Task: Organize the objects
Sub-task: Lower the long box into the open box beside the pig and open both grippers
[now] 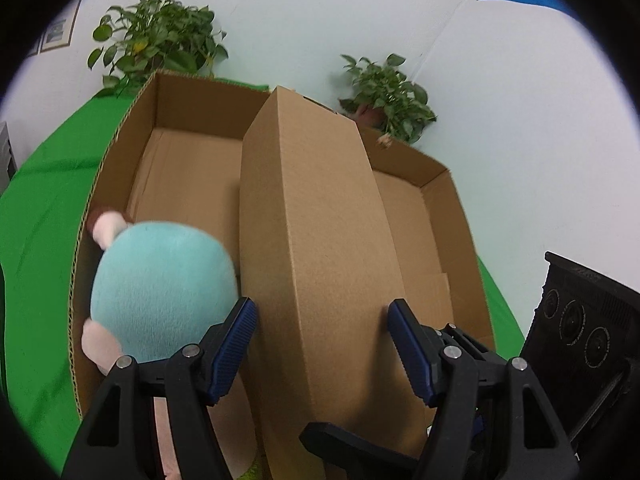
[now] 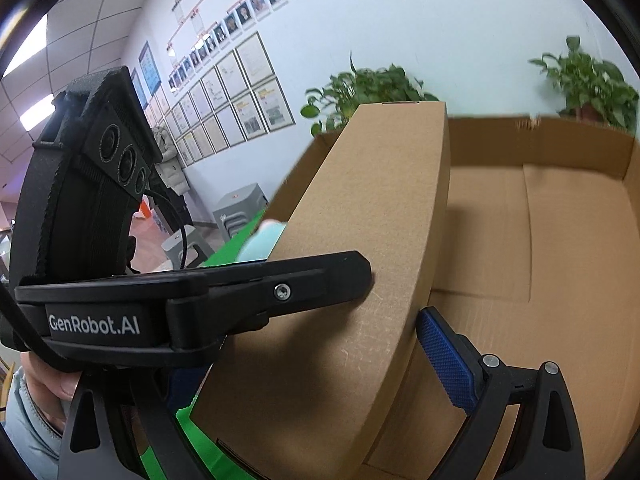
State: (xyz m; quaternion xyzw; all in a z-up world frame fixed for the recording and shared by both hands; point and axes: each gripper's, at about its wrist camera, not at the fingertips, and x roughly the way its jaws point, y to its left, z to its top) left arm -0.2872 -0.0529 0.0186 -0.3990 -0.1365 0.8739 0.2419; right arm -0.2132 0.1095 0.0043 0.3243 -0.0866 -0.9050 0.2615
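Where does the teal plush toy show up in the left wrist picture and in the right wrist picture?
Left wrist: the teal plush toy fills the lower left, inside the open cardboard box, left of the tall closed carton.
Right wrist: only a pale teal sliver shows at centre left, behind the carton's left edge.
Shared landmark: the tall closed carton, central in both.

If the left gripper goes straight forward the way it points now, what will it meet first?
Probably nothing new: the left gripper already straddles the closed cardboard box, so that box lies directly ahead, though whether its pads press on it is unclear.
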